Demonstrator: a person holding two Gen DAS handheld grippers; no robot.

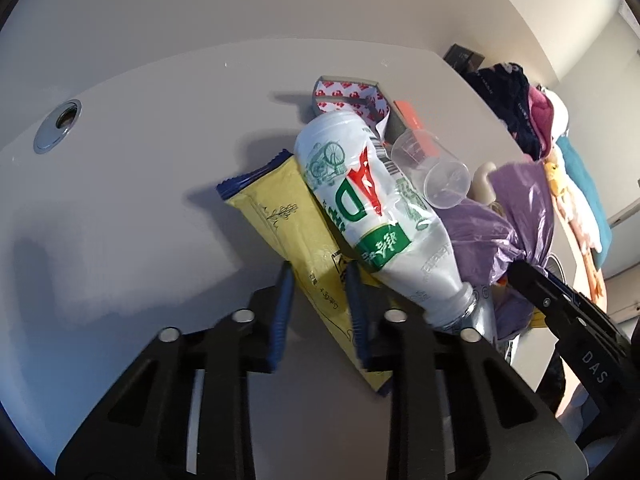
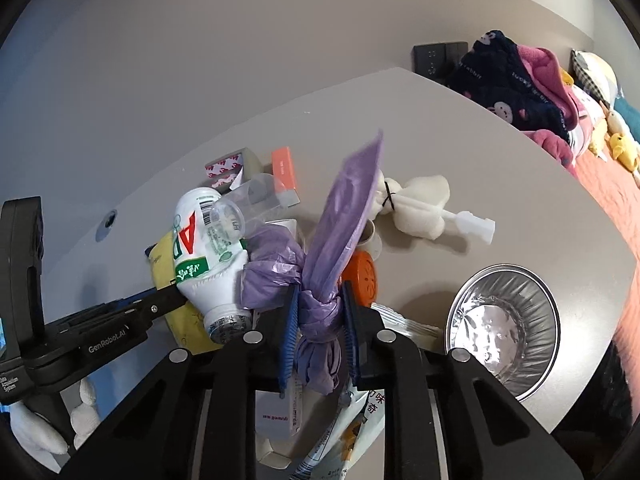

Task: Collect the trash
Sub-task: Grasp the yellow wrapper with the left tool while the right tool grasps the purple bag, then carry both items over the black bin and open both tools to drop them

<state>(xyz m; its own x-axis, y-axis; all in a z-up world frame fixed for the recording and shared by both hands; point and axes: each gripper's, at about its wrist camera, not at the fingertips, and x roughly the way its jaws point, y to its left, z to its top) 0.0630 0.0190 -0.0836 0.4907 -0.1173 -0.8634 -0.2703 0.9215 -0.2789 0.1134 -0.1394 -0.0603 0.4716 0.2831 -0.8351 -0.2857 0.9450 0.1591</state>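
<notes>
Blue-padded right tool [image 2: 320, 312] pinches the purple bag [image 2: 344, 216] at its knot — left tool [image 1: 320, 288] clamps the yellow wrapper [image 1: 288, 224] beside the white bottle [image 1: 372, 208]

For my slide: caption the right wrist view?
Right gripper clamps the knotted purple bag beside a white bottle and foil bowl.

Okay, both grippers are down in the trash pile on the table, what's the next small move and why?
Probably lift both slightly. The right gripper is shut on the purple bag's knot, the left gripper on the yellow wrapper. The white bottle lies across the wrapper, so rise slowly.
</notes>
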